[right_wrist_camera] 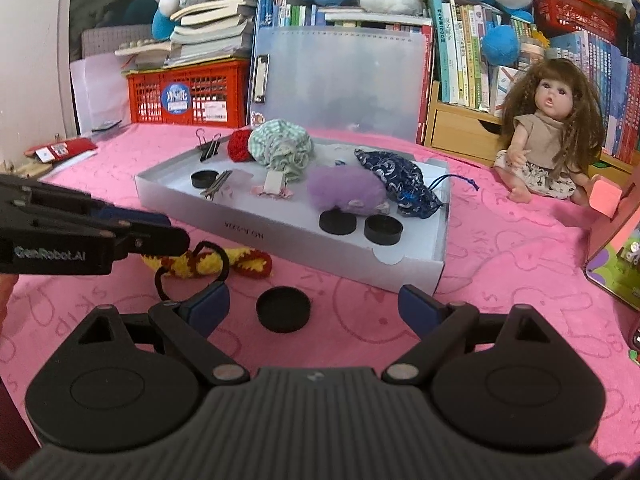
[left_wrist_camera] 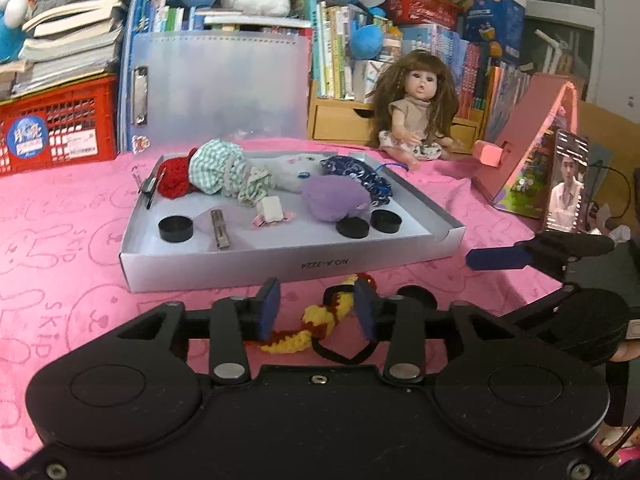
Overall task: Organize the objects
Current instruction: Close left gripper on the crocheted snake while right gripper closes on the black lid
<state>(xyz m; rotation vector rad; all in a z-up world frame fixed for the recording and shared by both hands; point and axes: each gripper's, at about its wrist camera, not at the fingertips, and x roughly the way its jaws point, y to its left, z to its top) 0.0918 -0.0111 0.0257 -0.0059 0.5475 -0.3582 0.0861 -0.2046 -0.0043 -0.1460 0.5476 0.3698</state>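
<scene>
Two tongs sit low over the pink tabletop: the right tongs spread wide around a loose black cap, the left tongs parted slightly, astride a yellow-and-red knitted hair tie without pinching it. Beyond, a shallow grey tray holds more caps, clips and fabric scrunchies; a doll sits behind

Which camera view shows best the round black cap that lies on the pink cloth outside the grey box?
The right wrist view: the round black cap lies whole on the pink cloth, between the open right gripper's fingers. In the left wrist view only its top edge shows behind the left gripper.
</scene>
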